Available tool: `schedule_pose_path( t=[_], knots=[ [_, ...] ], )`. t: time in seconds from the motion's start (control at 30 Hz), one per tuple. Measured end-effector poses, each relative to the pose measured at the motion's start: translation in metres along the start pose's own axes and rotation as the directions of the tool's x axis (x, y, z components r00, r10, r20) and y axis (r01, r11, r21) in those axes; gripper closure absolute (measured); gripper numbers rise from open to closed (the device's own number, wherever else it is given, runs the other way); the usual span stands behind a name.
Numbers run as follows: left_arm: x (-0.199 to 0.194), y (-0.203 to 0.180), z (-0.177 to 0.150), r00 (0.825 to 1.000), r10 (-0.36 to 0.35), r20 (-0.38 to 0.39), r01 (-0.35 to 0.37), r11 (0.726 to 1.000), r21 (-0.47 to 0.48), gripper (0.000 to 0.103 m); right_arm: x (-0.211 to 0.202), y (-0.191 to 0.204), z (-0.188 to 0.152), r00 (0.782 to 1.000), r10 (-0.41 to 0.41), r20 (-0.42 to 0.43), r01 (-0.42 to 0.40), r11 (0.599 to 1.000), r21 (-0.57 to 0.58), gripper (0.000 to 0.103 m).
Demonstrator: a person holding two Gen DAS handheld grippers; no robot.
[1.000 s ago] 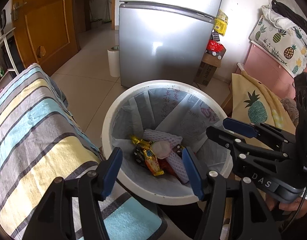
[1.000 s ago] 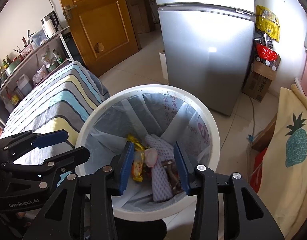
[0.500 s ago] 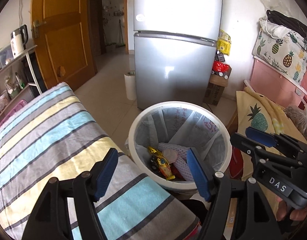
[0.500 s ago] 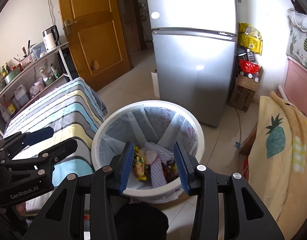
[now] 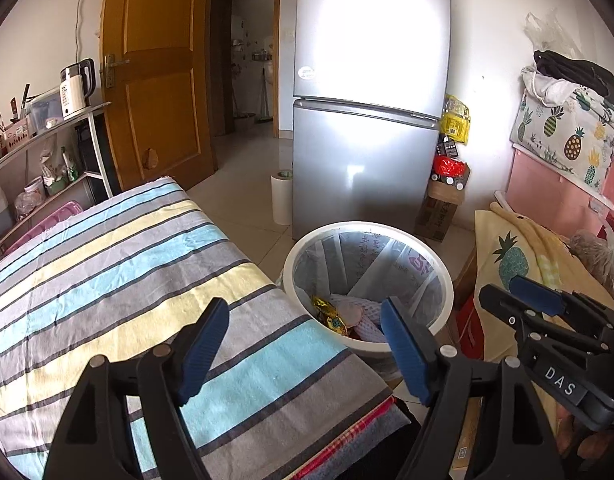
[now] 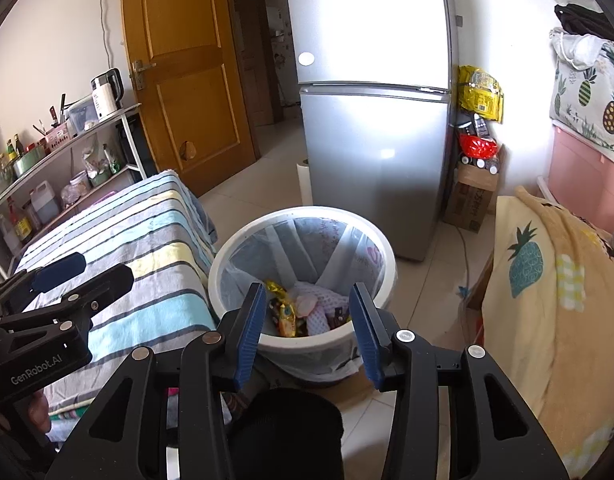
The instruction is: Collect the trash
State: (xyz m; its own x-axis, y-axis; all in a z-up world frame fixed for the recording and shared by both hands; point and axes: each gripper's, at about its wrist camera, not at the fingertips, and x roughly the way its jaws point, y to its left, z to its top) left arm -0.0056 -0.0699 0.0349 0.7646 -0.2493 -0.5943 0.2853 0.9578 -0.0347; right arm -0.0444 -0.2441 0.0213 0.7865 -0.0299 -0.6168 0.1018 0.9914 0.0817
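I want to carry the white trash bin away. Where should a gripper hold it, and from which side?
Grip the white trash bin at its rim, coming from above, one finger inside and one outside. The round body looks too wide for the gripper; the near rim is bare, with trash lying low.

Left gripper [image 5: 305,344] pointed downward, jaws wide apart and just been opening, nothing between them. Right gripper [image 6: 309,328] sat beside it to the right, likewise tilted down, jaws parted, empty.

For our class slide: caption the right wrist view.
Open right hand-held gripper empty above white bin holding wrappers, striped bed alongside.
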Motion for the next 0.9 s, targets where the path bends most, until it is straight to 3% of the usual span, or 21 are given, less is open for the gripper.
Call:
schedule_pose_path(
  t=[0.9],
  knots=[
    [-0.012, 0.001, -0.017, 0.999, 0.034, 0.004, -0.034, 0.999, -0.039, 0.02, -0.011, 0.025, -0.018, 0.999, 0.011, 0.043, -0.009, 0.999, -0.043, 0.058]
  ],
)
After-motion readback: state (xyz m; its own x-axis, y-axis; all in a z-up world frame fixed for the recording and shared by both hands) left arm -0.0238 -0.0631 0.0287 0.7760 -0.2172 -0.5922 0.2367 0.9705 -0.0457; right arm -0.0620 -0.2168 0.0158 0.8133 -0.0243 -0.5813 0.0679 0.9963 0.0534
